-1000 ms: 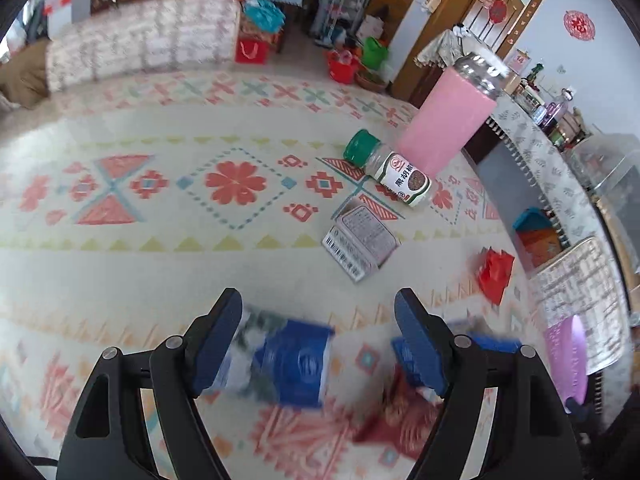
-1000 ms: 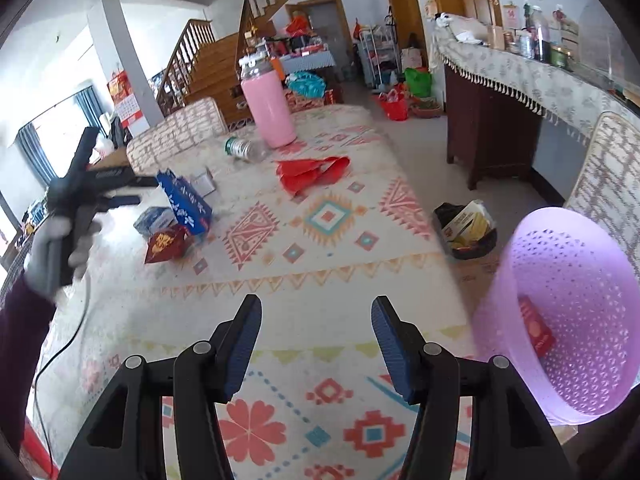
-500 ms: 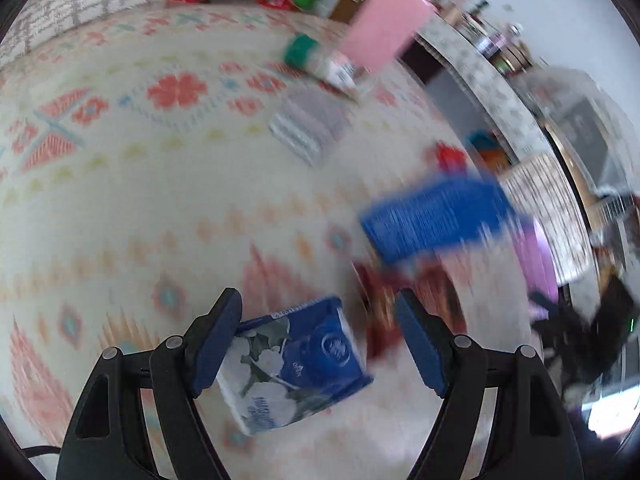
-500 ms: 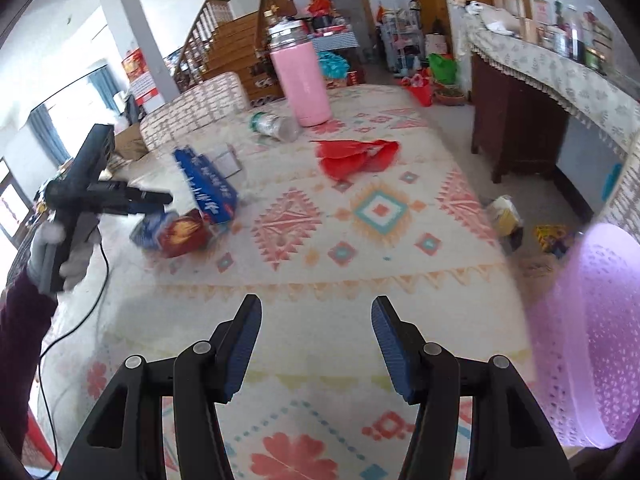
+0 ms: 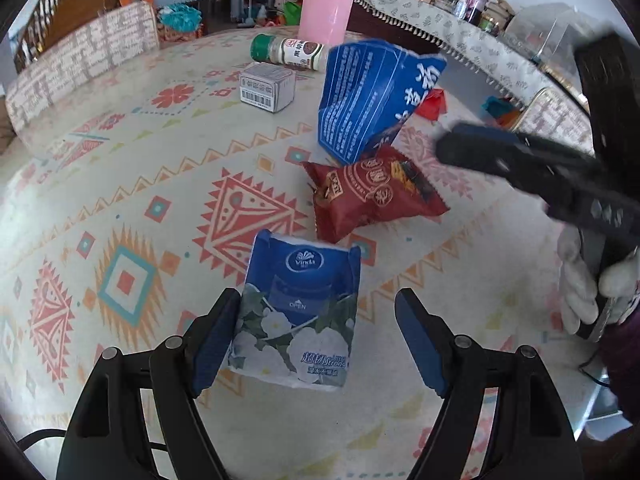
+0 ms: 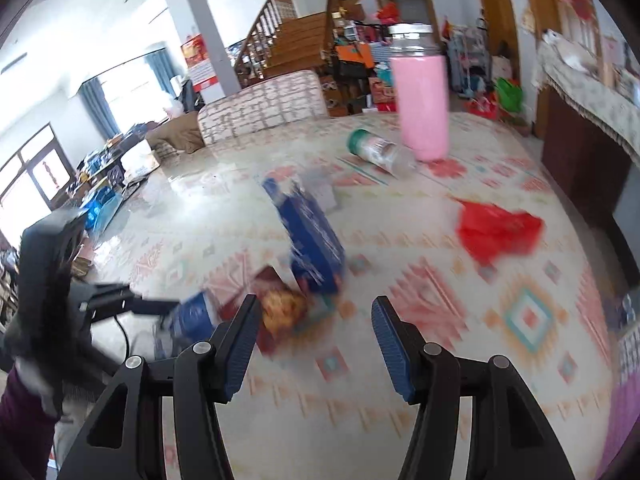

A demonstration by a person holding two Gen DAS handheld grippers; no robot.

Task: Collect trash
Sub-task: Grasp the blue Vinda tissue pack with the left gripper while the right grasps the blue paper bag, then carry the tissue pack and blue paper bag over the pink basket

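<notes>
Left gripper (image 5: 316, 336): jaws wide apart, blue floral tissue pack (image 5: 296, 312) between them, touching left finger only.
Right gripper (image 6: 312, 336): spread wide, empty, above patterned surface (image 6: 440, 300).

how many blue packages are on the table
2: the tissue pack lies between the left gripper fingers, and the torn blue carton stands behind the red snack bag. Others may be hidden.

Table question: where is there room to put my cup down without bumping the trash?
The tablecloth is bare left of the red snack bag and tissue pack, in front of the small grey box. It is crowded where the blue carton, snack bag and tissue pack bunch together, and by the spice bottle and pink tumbler.
</notes>
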